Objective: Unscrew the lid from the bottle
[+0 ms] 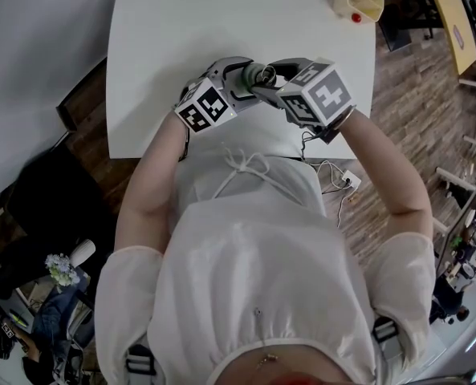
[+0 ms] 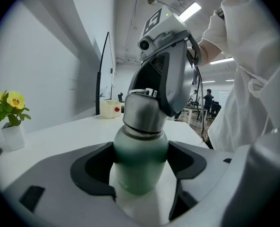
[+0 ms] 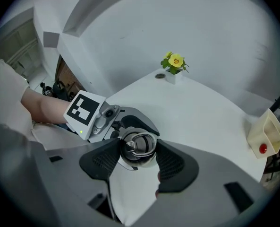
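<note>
Left gripper [image 1: 242,77] comes in from the left side of the head view, its marker cube [image 1: 201,107] turned towards the person. It is clenched on the green bottle [image 2: 140,157]. In the left gripper view the two dark pads press on either side of the bottle's body, below the shoulder, and the bottle rises out of the jaws with its silver lid [image 2: 142,112] on top.

Both grippers meet over the near part of the white table [image 1: 221,22], close to the edge by the person's body. Whether the bottle's base rests on the tabletop cannot be told.

Right gripper [image 3: 139,161] reaches in from the right and tilts steeply down onto the top of the bottle. In its own view the lid sits squarely between the jaws, seen from above with a ring handle on its crown. The ribbed pads touch the lid on both sides, so this gripper is grasping the lid. The lid is seated on the bottle's neck with no gap showing. From the left gripper view, the right gripper's grey body covers the far side of the lid.

Away from the work stands a small white vase [image 2: 12,137] with a yellow flower [image 2: 10,100] — far left of the left gripper view. A cream box [image 1: 358,0] with a red dot sits at the table's far right corner.
</note>
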Demonstrator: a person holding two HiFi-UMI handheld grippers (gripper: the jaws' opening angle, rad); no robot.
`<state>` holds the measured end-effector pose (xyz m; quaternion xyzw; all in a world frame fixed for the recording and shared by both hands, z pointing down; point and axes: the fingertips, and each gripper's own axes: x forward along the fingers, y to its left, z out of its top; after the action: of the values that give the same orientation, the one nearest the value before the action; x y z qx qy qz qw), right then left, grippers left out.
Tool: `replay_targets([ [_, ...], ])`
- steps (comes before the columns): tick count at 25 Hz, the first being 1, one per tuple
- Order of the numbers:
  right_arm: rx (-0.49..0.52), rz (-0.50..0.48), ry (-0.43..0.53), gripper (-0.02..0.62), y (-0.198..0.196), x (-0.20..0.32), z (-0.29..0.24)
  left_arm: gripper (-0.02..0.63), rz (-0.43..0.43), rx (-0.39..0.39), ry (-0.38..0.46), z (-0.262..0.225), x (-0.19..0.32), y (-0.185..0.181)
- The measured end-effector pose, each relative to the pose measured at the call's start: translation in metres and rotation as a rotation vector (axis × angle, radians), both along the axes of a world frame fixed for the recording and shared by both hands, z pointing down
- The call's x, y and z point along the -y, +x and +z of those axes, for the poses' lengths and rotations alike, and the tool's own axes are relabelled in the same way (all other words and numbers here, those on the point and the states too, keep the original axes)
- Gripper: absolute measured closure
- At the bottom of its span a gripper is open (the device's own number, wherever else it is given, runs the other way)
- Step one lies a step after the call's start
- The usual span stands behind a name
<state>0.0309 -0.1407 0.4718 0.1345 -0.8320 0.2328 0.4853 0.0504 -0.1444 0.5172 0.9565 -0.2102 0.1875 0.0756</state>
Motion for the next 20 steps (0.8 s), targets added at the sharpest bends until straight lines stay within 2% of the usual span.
replay_targets([
  [3, -0.008, -0.084, 0.002, 0.345, 0.001, -0.001, -0.001, 0.236, -0.001, -0.005, 0.002, -0.001, 0.000, 0.002],
  [10, -0.086, -0.432, 0.000, 0.345, -0.005, -0.010, 0.001, 0.236, -0.002, -0.011, 0.004, 0.001, -0.003, -0.001],
  [14, -0.078, -0.600, 0.039, 0.345, -0.006, -0.012, 0.001, 0.236, -0.003, -0.010, 0.002, 0.000, -0.004, 0.000],
  [17, -0.076, -0.631, 0.053, 0.344, -0.005, -0.013, 0.001, 0.236, -0.005, -0.005, -0.003, 0.001, -0.004, -0.001],
  [20, -0.083, -0.564, 0.061, 0.341, -0.003, -0.013, -0.001, 0.236, -0.004, -0.008, -0.001, 0.001, -0.002, 0.001],
])
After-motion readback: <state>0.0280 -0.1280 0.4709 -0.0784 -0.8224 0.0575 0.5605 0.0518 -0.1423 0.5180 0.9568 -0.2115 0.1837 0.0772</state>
